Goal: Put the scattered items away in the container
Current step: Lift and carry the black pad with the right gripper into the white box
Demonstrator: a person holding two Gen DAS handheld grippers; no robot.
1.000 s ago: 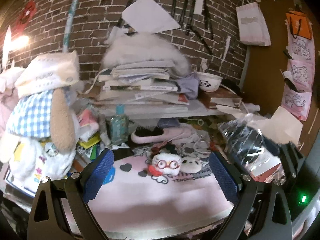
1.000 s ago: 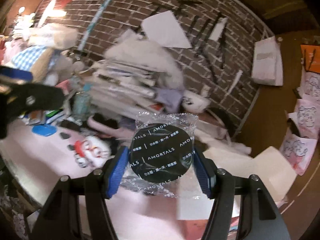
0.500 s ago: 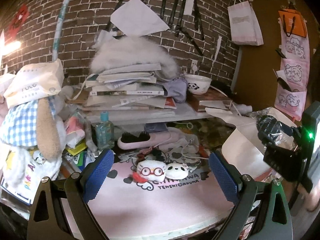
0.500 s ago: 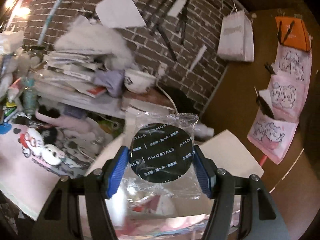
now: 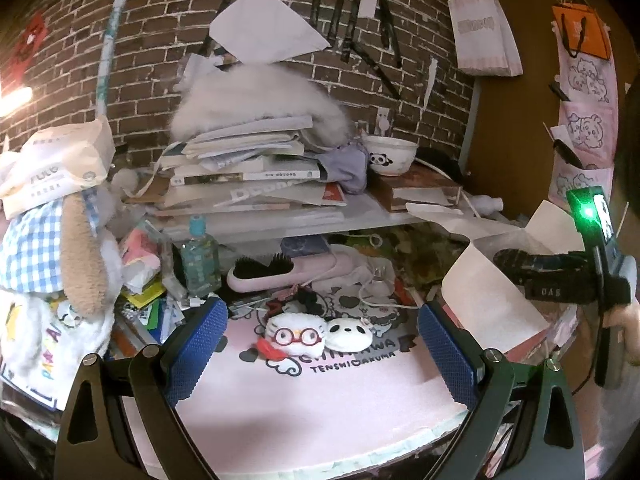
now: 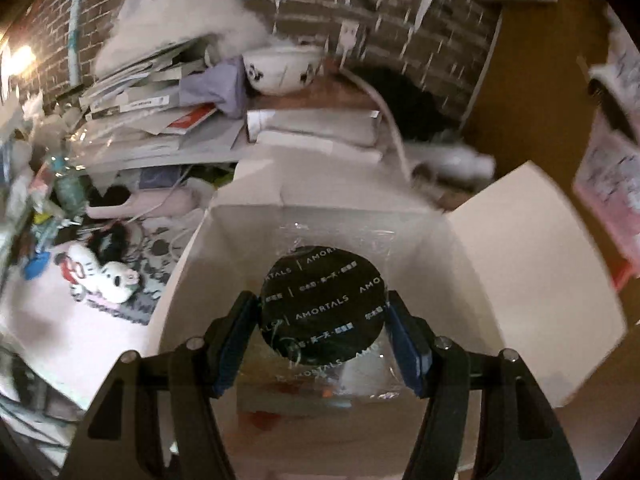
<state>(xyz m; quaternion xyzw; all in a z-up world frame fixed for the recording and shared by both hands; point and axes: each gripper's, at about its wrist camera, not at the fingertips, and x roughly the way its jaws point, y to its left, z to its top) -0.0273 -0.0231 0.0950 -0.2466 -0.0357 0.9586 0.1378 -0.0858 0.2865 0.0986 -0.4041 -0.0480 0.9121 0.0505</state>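
Each claw, left (image 5: 322, 340) and right (image 6: 323, 340), consists of two black, angular finger arms with triangular cut-outs. Silver screw heads sit at the arm joints. The fingers (image 5: 196, 350) carry blue pads with a fine knurled texture on the inner faces. Seen from the left wrist view, the right unit's black body bears a lit green indicator and a thin black cable.

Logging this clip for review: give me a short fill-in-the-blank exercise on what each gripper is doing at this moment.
1. The right gripper is shut on a round ____ packet in clear wrap.
2. It holds the packet over the open white ____.
3. The left gripper is open and holds ____.
4. Two small plush toys lie on the ____ mat.

Missing words: black; box; nothing; pink
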